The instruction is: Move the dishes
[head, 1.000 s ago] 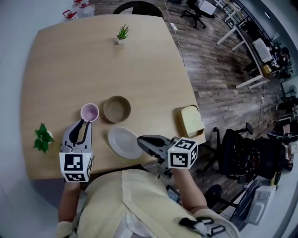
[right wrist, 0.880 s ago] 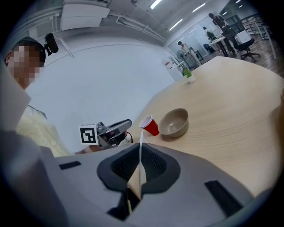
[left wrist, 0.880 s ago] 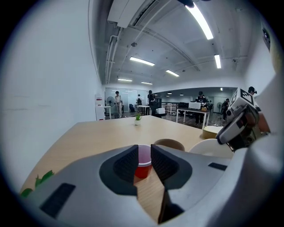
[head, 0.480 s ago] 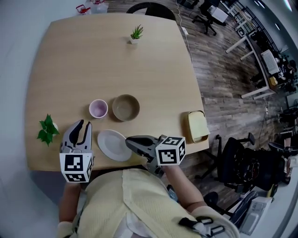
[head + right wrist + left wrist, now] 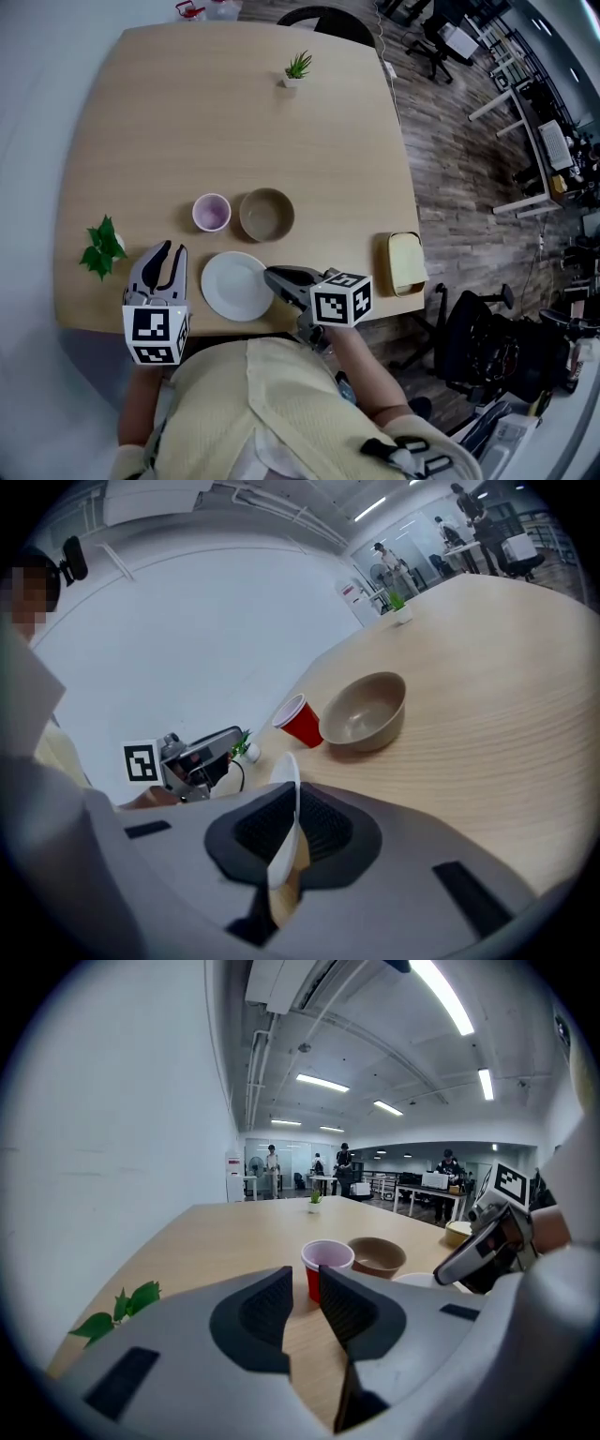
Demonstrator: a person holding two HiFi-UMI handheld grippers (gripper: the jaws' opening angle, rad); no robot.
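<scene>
White plate was clamped by its rim in right gripper; left gripper stood part-open, empty.

table: lt wood, rounded corners, fills most of head view
floor: dark wood planks, R of table
chairs: blk office chair lower R; another at table's far end
desks: white, far R
wall: plain white
light: ceiling strip lamps, on
</scene>
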